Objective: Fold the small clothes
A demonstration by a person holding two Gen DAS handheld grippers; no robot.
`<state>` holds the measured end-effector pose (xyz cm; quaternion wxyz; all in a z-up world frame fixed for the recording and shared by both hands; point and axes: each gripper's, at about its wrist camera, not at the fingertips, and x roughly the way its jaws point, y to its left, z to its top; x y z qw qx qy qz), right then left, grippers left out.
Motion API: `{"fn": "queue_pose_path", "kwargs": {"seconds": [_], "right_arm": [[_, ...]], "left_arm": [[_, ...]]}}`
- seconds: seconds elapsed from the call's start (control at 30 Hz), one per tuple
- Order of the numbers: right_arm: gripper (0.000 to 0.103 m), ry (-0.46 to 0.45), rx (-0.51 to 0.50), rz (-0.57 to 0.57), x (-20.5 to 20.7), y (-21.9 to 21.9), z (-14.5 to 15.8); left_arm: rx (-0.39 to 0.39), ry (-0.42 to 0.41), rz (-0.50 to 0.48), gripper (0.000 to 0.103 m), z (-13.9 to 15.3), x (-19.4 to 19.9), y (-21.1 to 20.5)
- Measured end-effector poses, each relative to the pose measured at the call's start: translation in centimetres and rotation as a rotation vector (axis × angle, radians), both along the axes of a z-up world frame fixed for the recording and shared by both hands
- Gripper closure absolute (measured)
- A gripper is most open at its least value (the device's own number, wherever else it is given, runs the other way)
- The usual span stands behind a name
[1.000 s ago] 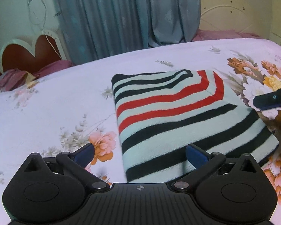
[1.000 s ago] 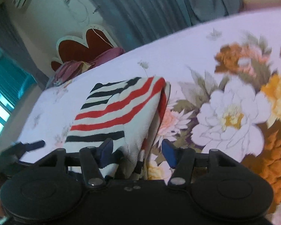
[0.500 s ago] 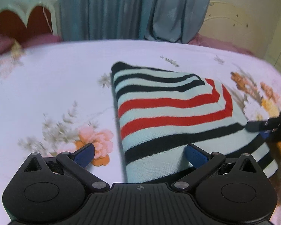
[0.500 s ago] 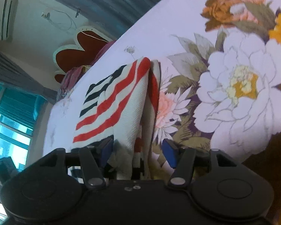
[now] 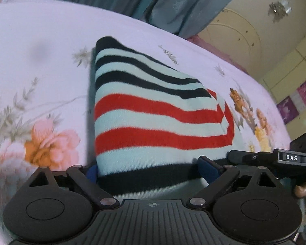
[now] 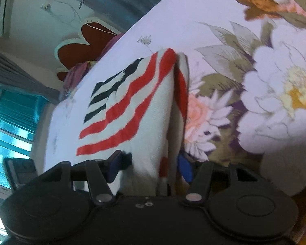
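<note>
One folded garment point(image 5: 153, 118) fills the middle of the left wrist view: a knitted piece in pale mint with black bands at its far and near ends and two red bands across the centre, the red turning a corner at 3 o'clock where a folded layer overlaps. It lies on the floral bedsheet point(image 5: 40, 71), its near edge running in between the blue pads of the left gripper point(image 5: 153, 170); those fingers stand wide apart, one pad at 7 o'clock against the cloth's left edge, the other at 4 o'clock on top of it, and nothing is pinched. At 3 o'clock the right gripper point(image 5: 255, 159) reaches in, a "DAS" label on its body. Grey-blue curtains point(image 5: 153, 2) hang at 12 o'clock. In the right wrist view the same garment point(image 6: 136, 110) shows side-on as a stack of folded layers, red stripes nearest and three short black ones farther off, on the sheet's point(image 6: 265, 94) large printed flowers. The right gripper point(image 6: 151, 167) has its two blue pads set partly open on either side of the stack's near end; whether they press the cloth I cannot tell. A heart-shaped headboard point(image 6: 87, 38) sits at 11 o'clock, a window point(image 6: 8, 126) at 9 o'clock.
</note>
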<state>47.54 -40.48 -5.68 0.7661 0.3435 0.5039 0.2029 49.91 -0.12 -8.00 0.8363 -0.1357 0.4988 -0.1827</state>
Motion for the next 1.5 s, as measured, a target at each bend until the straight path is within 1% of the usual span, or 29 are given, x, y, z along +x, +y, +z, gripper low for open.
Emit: {"fn": "queue_pose_path", "kwargs": {"seconds": [0.03,0.1,0.2,0.3,0.43,0.53,0.63,0.77,0.9,0.97,1.03,1.07,1.1,1.13,1.2,1.23,1.3,1.33,1.4,1.5], "right_arm": [[0.053,-0.008,-0.043,0.007,0.0,0.7,0.4],[0.065,-0.025,-0.127,0.023,-0.1,2.0,1.2],[0.070,-0.088,-0.253,0.032,-0.8,4.1,3.4],[0.071,-0.156,-0.313,0.014,-1.9,5.8,5.8],[0.071,-0.231,-0.354,0.045,-3.1,8.6,8.8],[0.071,-0.259,-0.350,0.063,-3.3,10.9,10.1],[0.071,-0.284,-0.338,0.087,-2.7,14.2,10.7],[0.071,-0.289,-0.319,0.133,-2.5,18.9,10.3],[0.071,-0.264,-0.289,0.178,-2.2,23.7,9.1],[0.071,-0.252,-0.279,0.200,-2.5,25.8,8.3],[0.071,-0.228,-0.259,0.207,-2.6,27.1,7.4],[0.070,-0.209,-0.252,0.205,-2.6,27.3,6.8],[0.070,-0.191,-0.255,0.196,-2.6,27.5,6.2],[0.070,-0.173,-0.263,0.183,-2.8,27.5,5.6],[0.070,-0.142,-0.251,0.159,-3.0,26.6,4.6],[0.070,-0.128,-0.230,0.141,-3.0,26.1,4.1],[0.070,-0.101,-0.185,0.112,-3.1,25.2,3.4],[0.069,-0.097,-0.180,0.104,-3.1,25.1,3.2],[0.068,-0.102,-0.191,0.099,-3.1,25.0,3.1],[0.066,-0.104,-0.198,0.094,-3.6,25.2,3.1]], "left_arm": [[0.015,-0.009,-0.010,0.023,0.1,0.1,-0.2],[0.017,-0.021,-0.029,0.041,0.5,0.1,0.0],[0.001,-0.044,-0.051,0.055,1.5,0.0,0.9],[-0.002,-0.082,-0.080,0.058,3.1,-0.4,1.6],[0.002,-0.138,-0.102,0.058,6.0,-1.3,3.6],[0.008,-0.169,-0.099,0.058,7.7,-2.0,6.7],[0.023,-0.180,-0.077,0.058,8.8,-2.9,10.4],[0.040,-0.168,-0.035,0.058,9.9,-2.9,10.8],[0.049,-0.136,0.005,0.058,9.7,-3.1,11.6],[0.048,-0.121,0.020,0.058,8.7,-3.2,11.6],[0.040,-0.096,0.032,0.057,7.6,-3.4,13.5],[0.031,-0.087,0.036,0.056,6.8,-3.7,14.1],[0.018,-0.076,0.046,0.052,6.0,-3.6,14.7],[0.010,-0.068,0.057,0.048,5.2,-3.8,14.3],[0.026,-0.083,0.075,0.031,4.2,-4.4,14.4],[0.039,-0.092,0.081,0.028,3.9,-4.5,14.3],[0.048,-0.101,0.085,0.027,3.4,-4.4,14.1],[0.059,-0.109,0.083,0.027,3.3,-4.5,13.9],[0.073,-0.116,0.080,0.028,3.3,-4.3,13.6],[0.068,-0.098,0.065,0.028,3.6,-4.1,14.1]]}}
